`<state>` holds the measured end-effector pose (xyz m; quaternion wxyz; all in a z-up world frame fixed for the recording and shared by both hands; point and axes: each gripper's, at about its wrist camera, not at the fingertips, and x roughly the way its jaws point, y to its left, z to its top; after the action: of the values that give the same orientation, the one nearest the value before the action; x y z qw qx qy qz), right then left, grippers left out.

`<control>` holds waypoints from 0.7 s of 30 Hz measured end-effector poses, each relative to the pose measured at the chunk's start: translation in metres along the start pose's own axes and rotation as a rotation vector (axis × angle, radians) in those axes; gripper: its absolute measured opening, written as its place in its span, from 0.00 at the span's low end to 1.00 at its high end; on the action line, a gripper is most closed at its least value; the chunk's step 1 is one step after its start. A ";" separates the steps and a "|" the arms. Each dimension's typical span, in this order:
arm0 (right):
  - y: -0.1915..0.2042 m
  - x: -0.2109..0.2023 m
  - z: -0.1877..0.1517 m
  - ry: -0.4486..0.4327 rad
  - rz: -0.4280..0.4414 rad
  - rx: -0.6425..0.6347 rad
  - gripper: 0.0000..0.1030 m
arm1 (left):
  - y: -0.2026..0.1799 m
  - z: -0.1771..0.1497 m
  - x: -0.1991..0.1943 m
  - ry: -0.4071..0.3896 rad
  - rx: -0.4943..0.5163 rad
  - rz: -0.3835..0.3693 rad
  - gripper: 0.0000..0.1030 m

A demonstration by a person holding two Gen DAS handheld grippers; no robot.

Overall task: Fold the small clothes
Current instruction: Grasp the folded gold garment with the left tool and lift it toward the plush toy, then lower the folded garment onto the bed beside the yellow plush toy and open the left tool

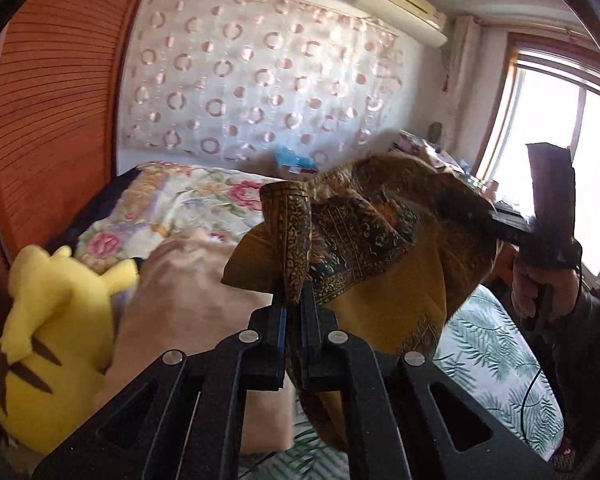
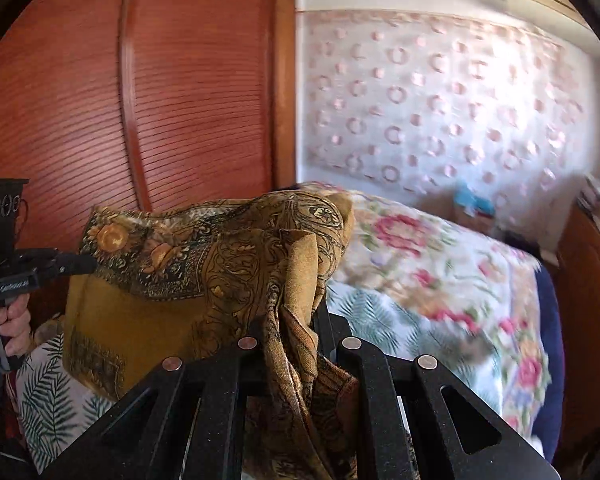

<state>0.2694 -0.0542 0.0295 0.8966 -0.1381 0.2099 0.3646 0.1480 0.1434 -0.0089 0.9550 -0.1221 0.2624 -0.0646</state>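
Bed [image 1: 496, 360] below, with quilt [image 1: 188, 200] toward its far edge. Mustard scarf [image 1: 380, 248] hangs in the air over the bed, slack between both grippers. Left gripper [image 1: 294, 304] clenched on one corner, right gripper [image 2: 296, 320] clenched on the other. Pull apart to tighten the edge before laying it flat.

Small white lettering on left gripper [image 2: 85, 265] body, too blurred to read.

Bed [image 1: 496, 356] w/ plush toy [image 1: 48, 344], floral quilt [image 2: 440, 264]
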 end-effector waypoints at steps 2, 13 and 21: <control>-0.003 0.020 0.012 0.007 0.027 -0.046 0.10 | 0.015 -0.010 -0.002 0.008 -0.027 0.033 0.05; 0.019 0.145 0.080 0.093 0.190 -0.231 0.12 | 0.059 -0.057 -0.005 0.069 -0.144 0.145 0.05; -0.006 0.182 0.104 0.095 0.105 -0.134 0.51 | 0.072 -0.077 0.007 0.122 -0.165 0.162 0.05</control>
<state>0.4199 0.0917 0.0343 0.8541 -0.2039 0.2344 0.4172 0.1184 0.1957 -0.0953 0.9260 -0.1747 0.3336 0.0274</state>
